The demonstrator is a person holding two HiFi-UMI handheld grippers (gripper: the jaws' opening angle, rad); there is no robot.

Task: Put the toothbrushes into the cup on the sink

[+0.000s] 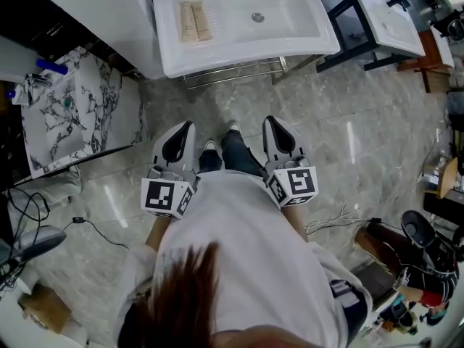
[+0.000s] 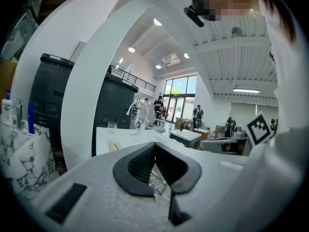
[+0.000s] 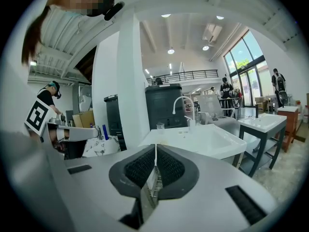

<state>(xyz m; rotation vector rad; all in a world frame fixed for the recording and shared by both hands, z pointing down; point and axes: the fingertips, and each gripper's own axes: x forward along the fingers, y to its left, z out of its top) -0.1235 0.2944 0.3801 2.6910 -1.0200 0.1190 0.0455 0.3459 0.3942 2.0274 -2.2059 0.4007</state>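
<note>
The left tongs and the right tongs are both squeezed shut with nothing in them, side by side above the floor close to the person. Far ahead, two toothbrushes lie in the left part of the white sink. The clear cup stands on the sink's far edge, just left of the tap.

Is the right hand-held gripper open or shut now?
The right hand-held gripper is shut: its jaws meet, with nothing between them.
</note>
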